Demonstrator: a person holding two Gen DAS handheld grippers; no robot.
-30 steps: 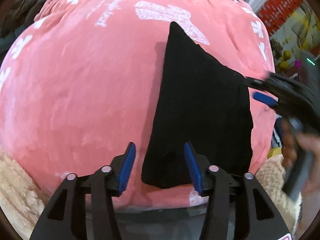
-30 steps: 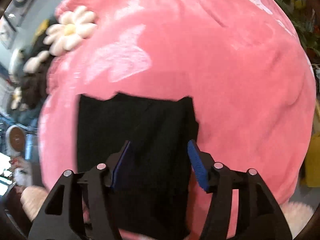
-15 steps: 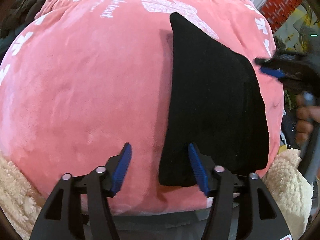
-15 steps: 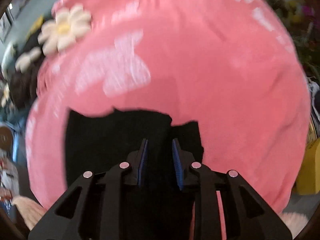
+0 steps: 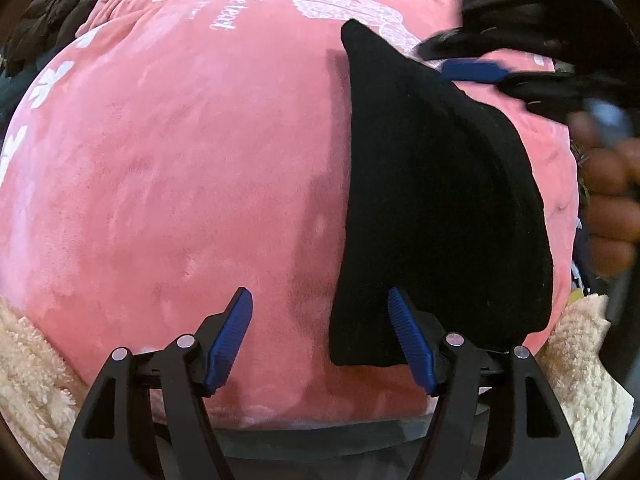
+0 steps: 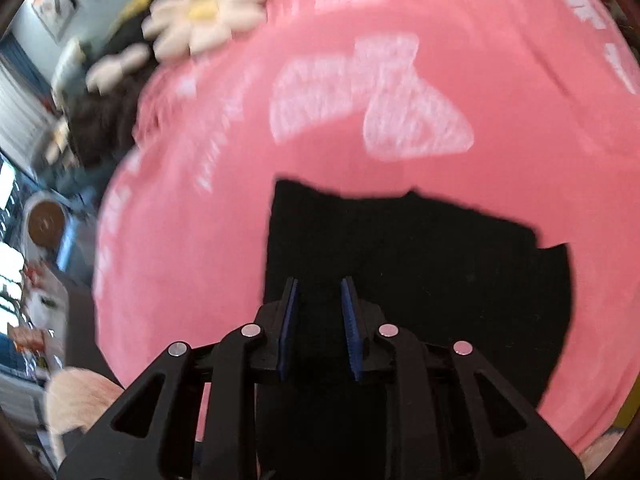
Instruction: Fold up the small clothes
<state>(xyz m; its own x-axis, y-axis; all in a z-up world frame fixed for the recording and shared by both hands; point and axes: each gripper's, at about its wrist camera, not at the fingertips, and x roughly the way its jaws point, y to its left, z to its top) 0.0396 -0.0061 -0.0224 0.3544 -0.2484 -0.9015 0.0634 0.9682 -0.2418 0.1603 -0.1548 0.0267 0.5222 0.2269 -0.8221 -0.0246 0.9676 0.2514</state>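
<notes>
Two grippers work over a black cloth point(image 5: 436, 200) that lies on a pink blanket point(image 5: 180, 168) printed with white marks. Seen from the left wrist, the cloth sits to the right of centre, its far corner rising to a point and its right edge showing stacked layers.

The left gripper point(image 5: 320, 336) stands wide open and holds nothing. Its right finger point(image 5: 408, 336) lies against the near corner of the cloth, while its left finger point(image 5: 230, 336) rests over bare blanket.

The right gripper point(image 6: 320, 324) has its fingers drawn close together, with black cloth between the blue pads point(image 6: 350, 320); it grips a fold of the cloth near that edge. In the left wrist view the same gripper point(image 5: 472, 70) comes in blurred from the upper right, at the cloth's far right edge, with the person's hand point(image 5: 608, 200) behind it.

Cream fleece point(image 5: 28, 368) shows at the blanket's near corners, and a daisy cushion point(image 6: 204, 12) lies beyond the far edge.
</notes>
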